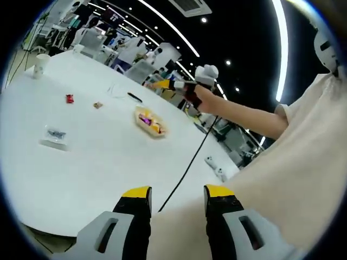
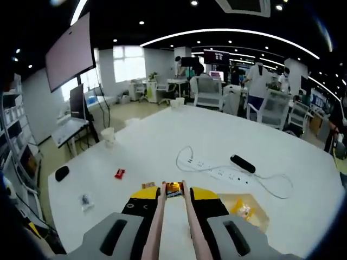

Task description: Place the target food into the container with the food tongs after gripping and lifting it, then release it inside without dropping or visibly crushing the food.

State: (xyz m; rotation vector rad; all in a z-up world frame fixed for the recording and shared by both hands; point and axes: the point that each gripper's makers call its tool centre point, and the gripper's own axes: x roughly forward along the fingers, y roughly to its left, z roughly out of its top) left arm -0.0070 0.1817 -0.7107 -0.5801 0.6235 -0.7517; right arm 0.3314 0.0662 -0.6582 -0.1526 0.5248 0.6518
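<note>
My right gripper (image 2: pixel 173 201), black with yellow tips, is clamped on a pair of slim pale pink food tongs (image 2: pixel 172 216) that run forward between its jaws. The tong tips pinch a small orange-and-yellow wrapped food piece (image 2: pixel 173 187), held above the round white table (image 2: pixel 162 146). Just right of the gripper sits a shallow tan container (image 2: pixel 260 214) with yellow-wrapped snacks inside. Beyond lie a white power strip with its cord (image 2: pixel 219 172), a black remote-shaped object (image 2: pixel 243 163), a red wrapped snack (image 2: pixel 120 173) and a white paper cup (image 2: pixel 108 136).

My left gripper (image 1: pixel 177 193) hangs over the table edge, jaws apart and holding nothing. In its view, the container (image 1: pixel 150 121) sits mid-table, and a person's outstretched arm (image 1: pixel 244 115) holds the right gripper above it.
</note>
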